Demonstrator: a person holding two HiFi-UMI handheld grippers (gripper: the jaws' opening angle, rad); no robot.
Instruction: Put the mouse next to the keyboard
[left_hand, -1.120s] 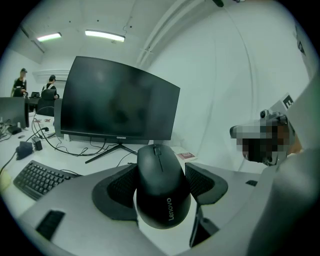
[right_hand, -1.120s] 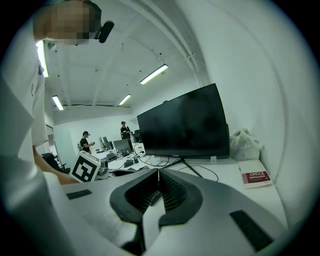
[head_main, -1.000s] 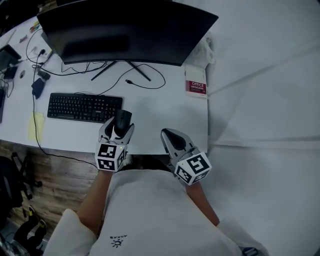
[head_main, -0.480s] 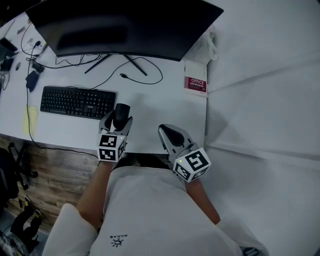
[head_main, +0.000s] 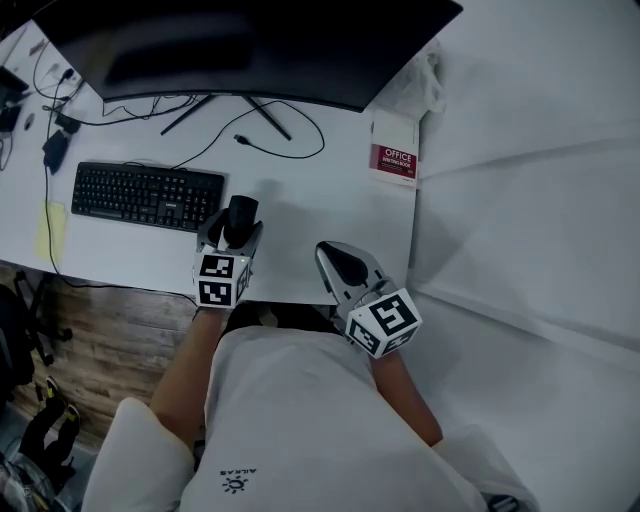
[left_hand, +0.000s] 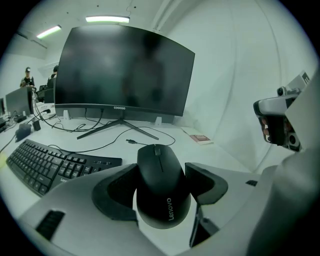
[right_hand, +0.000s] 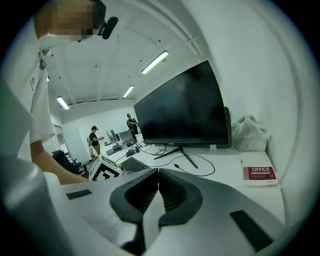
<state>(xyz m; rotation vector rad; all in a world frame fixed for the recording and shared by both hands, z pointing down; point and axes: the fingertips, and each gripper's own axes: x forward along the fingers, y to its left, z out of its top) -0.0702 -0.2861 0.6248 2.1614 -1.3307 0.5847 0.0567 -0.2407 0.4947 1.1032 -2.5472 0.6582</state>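
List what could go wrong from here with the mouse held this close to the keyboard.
1. The left gripper pinches the mouse by its smooth curved sides, so it may slip or twist on release.
2. The keyboard ends close by the gripper's outer jaw; opening wide could nudge it.
3. The front edge of the desk is near, so a slipped mouse might fall off.

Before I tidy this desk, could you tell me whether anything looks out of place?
Only a loose cable, its plug lying unconnected before the monitor. The left gripper holds the mouse; nothing looks spilled or damaged.
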